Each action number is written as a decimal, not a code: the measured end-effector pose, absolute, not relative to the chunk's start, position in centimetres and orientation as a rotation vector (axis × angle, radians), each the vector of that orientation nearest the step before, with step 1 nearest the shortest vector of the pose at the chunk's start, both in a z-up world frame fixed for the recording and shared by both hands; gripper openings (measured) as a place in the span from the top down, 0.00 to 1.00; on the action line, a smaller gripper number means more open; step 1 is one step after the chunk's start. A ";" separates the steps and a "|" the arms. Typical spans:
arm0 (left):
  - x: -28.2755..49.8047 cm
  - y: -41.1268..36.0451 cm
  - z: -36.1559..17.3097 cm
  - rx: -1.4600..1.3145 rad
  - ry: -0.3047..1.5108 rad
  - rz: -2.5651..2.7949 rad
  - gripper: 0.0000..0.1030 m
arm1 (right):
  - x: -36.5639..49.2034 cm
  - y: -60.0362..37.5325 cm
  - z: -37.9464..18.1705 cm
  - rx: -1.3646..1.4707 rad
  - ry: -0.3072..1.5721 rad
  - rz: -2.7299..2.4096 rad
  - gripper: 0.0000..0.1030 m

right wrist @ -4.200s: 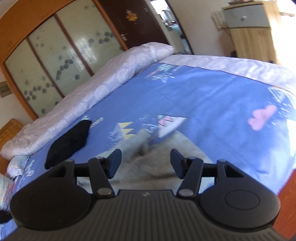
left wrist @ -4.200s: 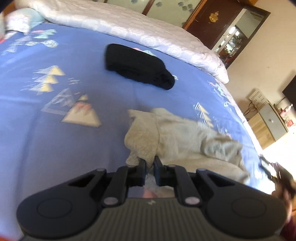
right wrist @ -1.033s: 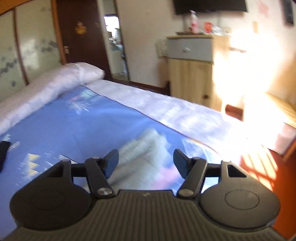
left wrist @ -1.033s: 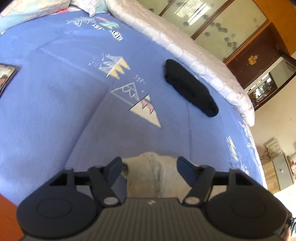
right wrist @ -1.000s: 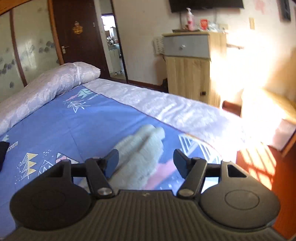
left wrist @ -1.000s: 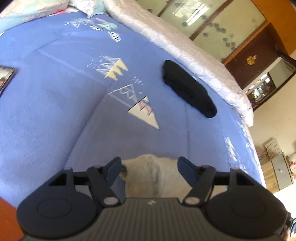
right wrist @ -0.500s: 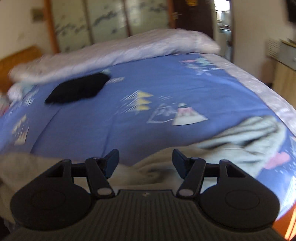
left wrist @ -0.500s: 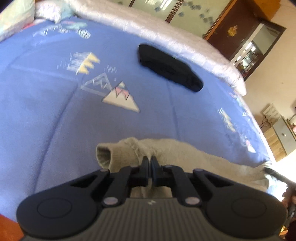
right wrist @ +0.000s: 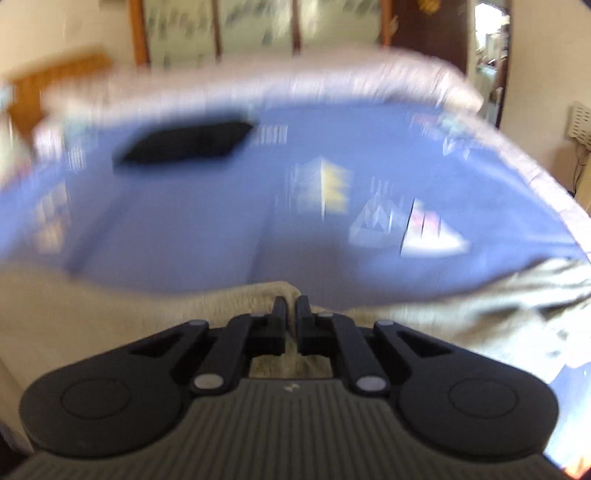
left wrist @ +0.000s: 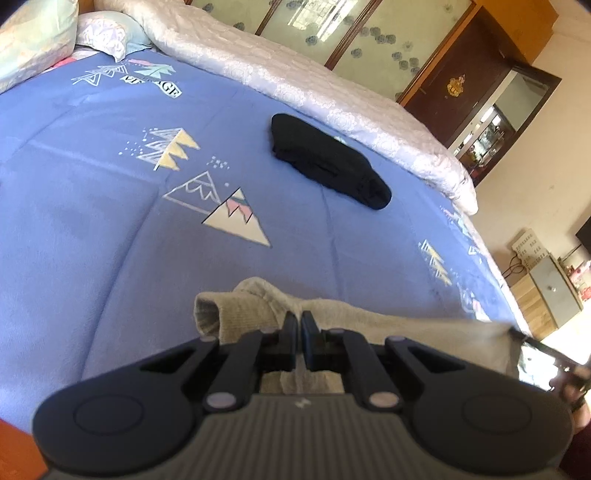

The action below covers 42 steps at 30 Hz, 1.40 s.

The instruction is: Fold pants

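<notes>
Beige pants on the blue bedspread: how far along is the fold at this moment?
Done: a black garment lies folded farther up the bedspread. In hand: the left tool is shut on a bunched end of the beige pants; the right tool has just closed on another edge. Left: the pants look rumpled, with no neat fold visible, so the folding itself remains.

We're looking out over a home bedroom: a wide bed (left wrist: pixel 92 229) is filling the view, wearing a blue cover printed with little mountains, a white quilt (left wrist: pixel 303 88) lying rolled along its far side and pillows (left wrist: pixel 33 40) sitting at its head. Behind, a frosted-panel wardrobe (left wrist: pixel 332 33) and a dark wooden door (left wrist: pixel 461 85) are standing.
</notes>
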<state>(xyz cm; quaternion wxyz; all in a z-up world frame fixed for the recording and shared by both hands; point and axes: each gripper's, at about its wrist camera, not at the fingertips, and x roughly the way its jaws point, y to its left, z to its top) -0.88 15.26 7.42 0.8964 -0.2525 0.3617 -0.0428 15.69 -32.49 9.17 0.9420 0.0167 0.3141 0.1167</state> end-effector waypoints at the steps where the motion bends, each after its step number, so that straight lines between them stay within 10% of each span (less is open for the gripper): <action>1: -0.8 15.4 7.7 -0.529 0.739 -0.091 0.96 | 16.1 -32.9 10.4 0.067 0.599 0.230 0.93; 14: 7.2 17.8 8.1 -0.578 0.737 0.065 0.89 | 26.4 -28.9 16.0 0.276 0.453 0.256 0.92; 18: 6.9 17.8 6.3 -0.608 0.785 0.048 0.69 | 24.8 -24.6 13.1 0.115 0.541 0.373 0.54; 27: 6.1 19.2 5.6 -0.613 0.778 0.044 0.30 | 24.2 -22.1 4.5 -0.197 0.817 0.440 0.26; 28: 6.5 18.8 5.6 -0.593 0.779 0.036 0.35 | 24.2 -21.4 3.7 -0.214 0.854 0.443 0.26; 31: 8.1 16.9 4.3 -0.505 0.842 -0.005 0.97 | 22.8 -20.0 1.0 -0.327 0.878 0.446 0.55; 32: 8.6 16.4 3.7 -0.487 0.873 -0.017 0.96 | 22.2 -19.3 1.3 -0.372 0.851 0.488 0.97; 42: 12.5 17.1 9.6 -0.400 0.632 0.008 0.96 | 25.0 -16.9 11.3 -0.357 0.461 0.334 0.97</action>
